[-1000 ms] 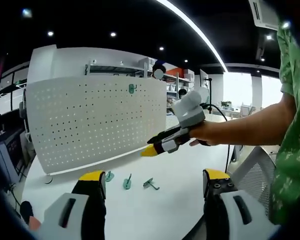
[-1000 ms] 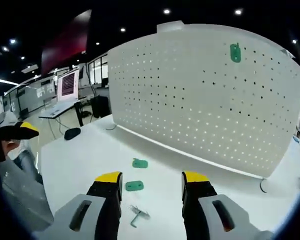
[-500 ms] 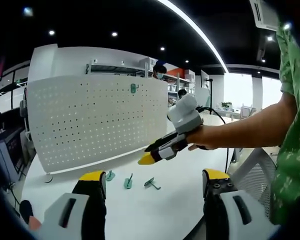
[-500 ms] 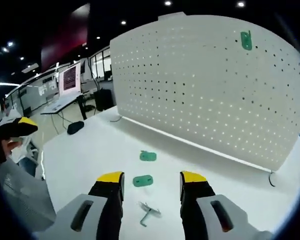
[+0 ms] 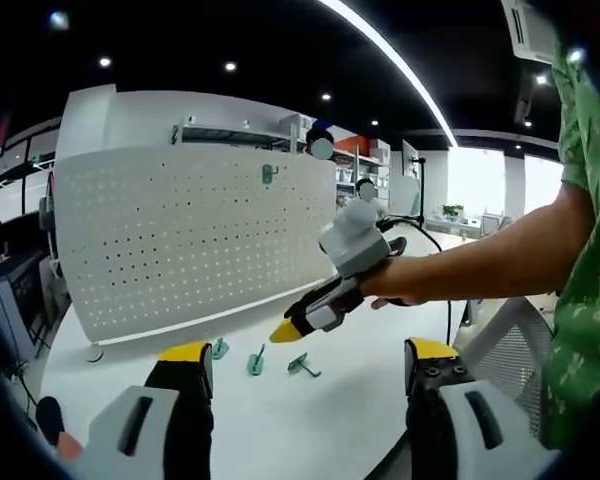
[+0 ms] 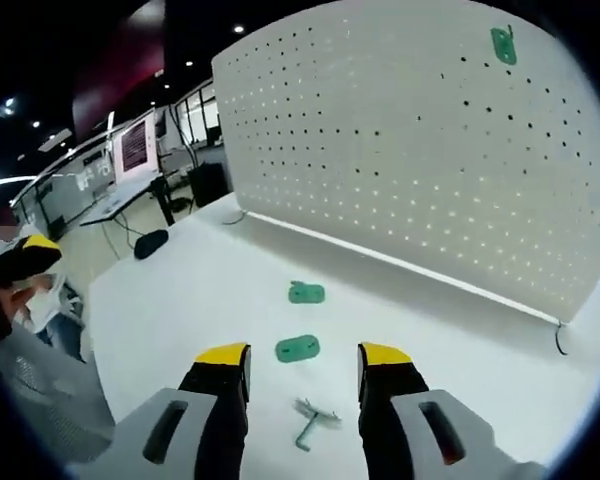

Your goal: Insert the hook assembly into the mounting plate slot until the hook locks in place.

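Two green mounting plates (image 6: pixel 306 292) (image 6: pixel 298 348) and a metal hook (image 6: pixel 313 420) lie on the white table (image 6: pixel 180 310) before a white pegboard (image 6: pixel 410 150). A third green plate (image 6: pixel 503 44) hangs high on that board. My right gripper (image 6: pixel 303 372) is open above the table, its jaws either side of the nearer plate and the hook. In the left gripper view a hand holds the right gripper (image 5: pixel 298 322) tilted down over the plates (image 5: pixel 219 349) (image 5: pixel 255 362) and hook (image 5: pixel 302 365). My left gripper (image 5: pixel 308 358) is open and holds nothing, back from the parts.
The pegboard (image 5: pixel 180 240) stands along the table's far side on small feet. A grey mesh chair (image 5: pixel 510 330) sits at the table edge. A dark mouse-like object (image 6: pixel 150 242) lies at the far corner. Desks and monitors stand behind.
The right gripper has dropped lower and moved closer to the plates and hook on the table. The left gripper has stayed in place.
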A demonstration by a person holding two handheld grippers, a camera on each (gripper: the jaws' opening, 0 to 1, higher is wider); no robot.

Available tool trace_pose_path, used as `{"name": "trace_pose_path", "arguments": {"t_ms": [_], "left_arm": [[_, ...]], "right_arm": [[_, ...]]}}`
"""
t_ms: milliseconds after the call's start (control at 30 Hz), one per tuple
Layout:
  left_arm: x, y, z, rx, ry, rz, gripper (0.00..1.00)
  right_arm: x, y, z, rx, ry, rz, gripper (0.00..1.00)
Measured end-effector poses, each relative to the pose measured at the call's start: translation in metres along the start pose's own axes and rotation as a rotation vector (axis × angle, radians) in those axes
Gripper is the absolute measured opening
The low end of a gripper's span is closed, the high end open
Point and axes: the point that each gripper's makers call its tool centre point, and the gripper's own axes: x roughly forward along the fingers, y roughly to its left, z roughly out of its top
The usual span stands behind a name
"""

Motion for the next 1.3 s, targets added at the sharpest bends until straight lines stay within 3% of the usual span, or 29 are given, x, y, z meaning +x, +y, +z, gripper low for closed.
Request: {"name": "trace_pose_path", "arguments": {"t_ms": [500,1300], "left_arm": [[0.001,0.001,-0.003,-0.011,0.001,-0.002,0.79],[0.002,0.007,-0.008,-0.025,0.008,-0.004,0.77]], "right_arm": [[0.021,0.006,-0.017,0.147,0.098,0.033,0.41],[0.040,0.008,-0.022,0.287,0.131,0.032,0.27]]}}
